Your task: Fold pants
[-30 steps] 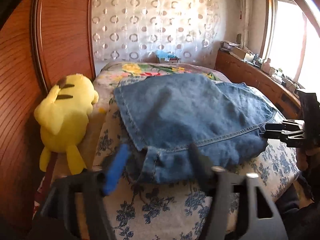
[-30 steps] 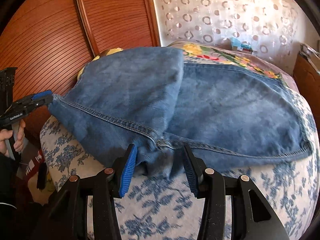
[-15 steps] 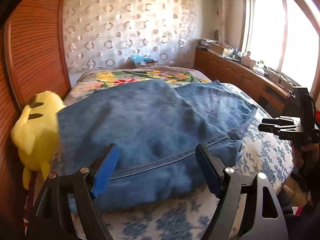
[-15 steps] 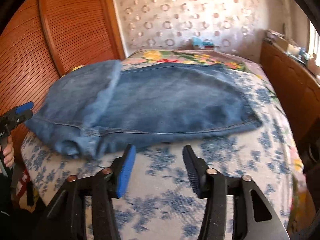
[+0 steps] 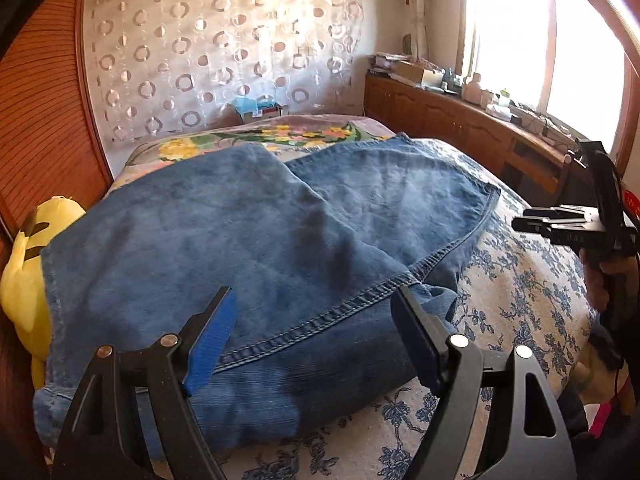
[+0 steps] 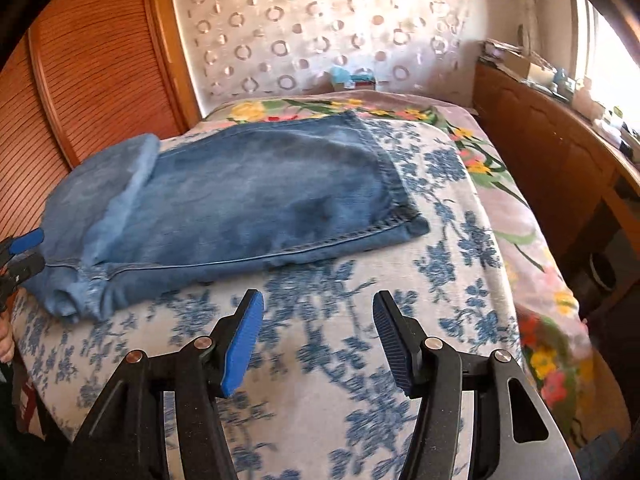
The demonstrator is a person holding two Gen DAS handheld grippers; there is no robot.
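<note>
Blue denim pants (image 5: 248,240) lie folded across the bed, one layer laid over the other, with a stitched seam running along the near side. My left gripper (image 5: 313,294) hangs open just above that near edge and holds nothing. My right gripper (image 6: 318,295) is open over the bare flowered sheet (image 6: 340,280), to the right of the pants (image 6: 260,200) and clear of them. The left wrist view shows the right gripper (image 5: 528,220) off the pants' right end. In the right wrist view, the left gripper (image 6: 24,250) appears at the pants' left end.
A yellow plush toy (image 5: 24,272) sits between the bed and the ribbed wooden wall panel (image 6: 100,60) on the left. A low wooden cabinet (image 5: 460,120) with clutter runs under the window on the right. A small box (image 5: 256,108) stands at the bed's far end.
Both grippers have slid to the right along the bed's near side. The right one has left the pants' bunched edge for bare sheet, its jaws wider. The pants lie as before.
</note>
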